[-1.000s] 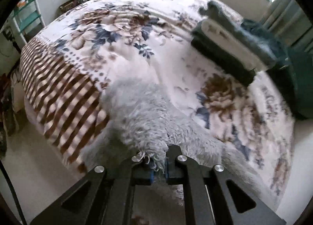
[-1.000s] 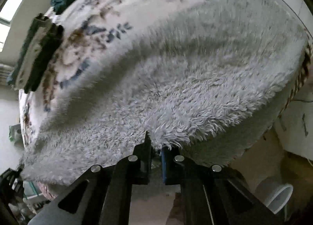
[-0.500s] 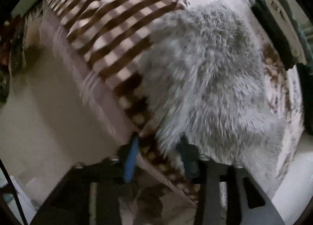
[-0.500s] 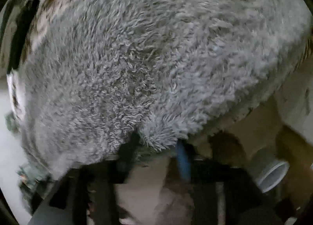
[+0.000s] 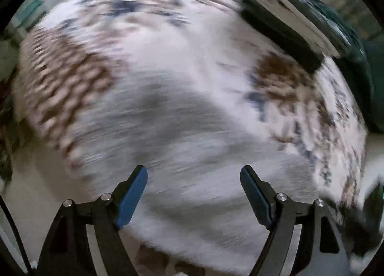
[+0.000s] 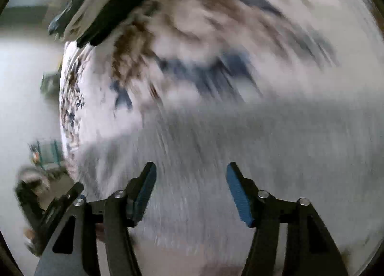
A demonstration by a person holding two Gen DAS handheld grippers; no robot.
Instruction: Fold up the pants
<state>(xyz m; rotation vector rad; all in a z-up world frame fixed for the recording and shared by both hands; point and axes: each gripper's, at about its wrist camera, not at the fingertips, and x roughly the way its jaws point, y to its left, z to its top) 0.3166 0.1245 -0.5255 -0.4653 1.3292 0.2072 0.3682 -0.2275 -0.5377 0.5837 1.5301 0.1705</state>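
Grey fleece pants [image 5: 192, 146] lie below both grippers' opening fingers [image 5: 134, 192].

No readable text, labels, brands, numbers or signs anywhere; both views too blurred.

The left gripper [image 5: 193, 178] points steeply down, its jaws opening with the pads clear of contact. The right gripper [image 6: 190, 176] does likewise, its jaws opening too.
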